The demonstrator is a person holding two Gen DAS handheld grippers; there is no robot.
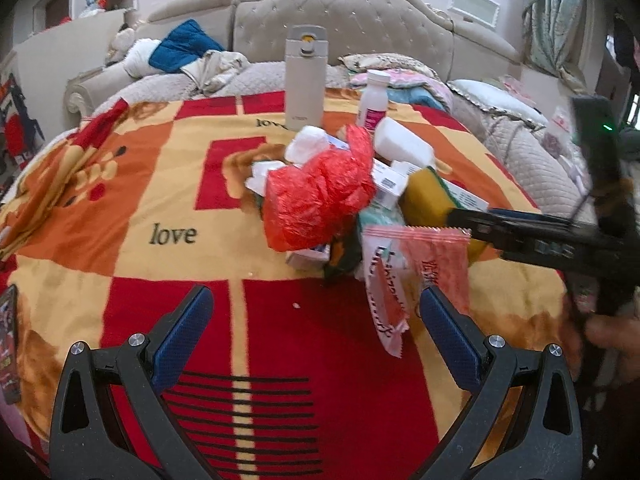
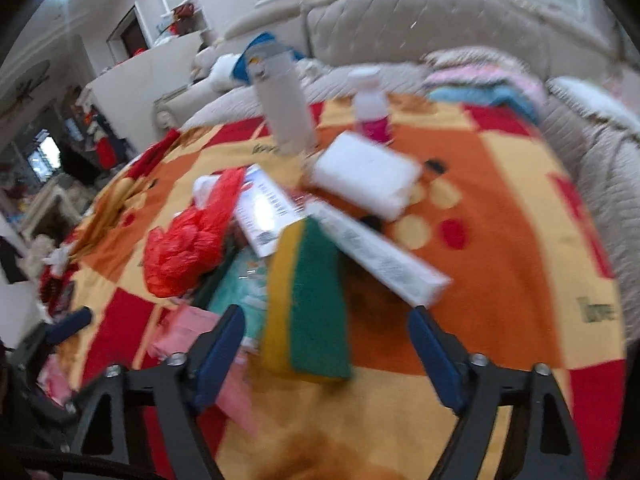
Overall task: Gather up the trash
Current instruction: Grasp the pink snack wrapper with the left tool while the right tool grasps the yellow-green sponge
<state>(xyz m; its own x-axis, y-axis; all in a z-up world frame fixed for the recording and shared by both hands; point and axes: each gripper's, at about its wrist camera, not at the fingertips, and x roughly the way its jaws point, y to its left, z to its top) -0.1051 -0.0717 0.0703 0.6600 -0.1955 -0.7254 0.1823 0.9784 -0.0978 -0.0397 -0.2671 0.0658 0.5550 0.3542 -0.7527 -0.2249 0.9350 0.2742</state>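
Note:
A heap of trash lies on a red, orange and yellow blanket [image 1: 160,184]. It holds a crumpled red plastic bag [image 1: 320,192], pink snack wrappers [image 1: 436,264], white cartons [image 1: 390,184], a white foam block [image 1: 404,142] and a yellow-green sponge [image 1: 428,196]. My left gripper [image 1: 316,316] is open and empty, just short of the heap, its right finger beside the wrappers. My right gripper [image 2: 326,334] is open and empty, with the sponge [image 2: 308,300] between its fingers; the red bag [image 2: 188,244] lies to its left. It also shows in the left wrist view [image 1: 472,226], reaching in from the right.
A beige flask [image 1: 304,80] and a small white bottle with a pink label [image 1: 374,100] stand behind the heap. A phone [image 1: 8,340] lies at the blanket's left edge. Pillows, clothes and a tufted headboard [image 1: 340,24] are beyond.

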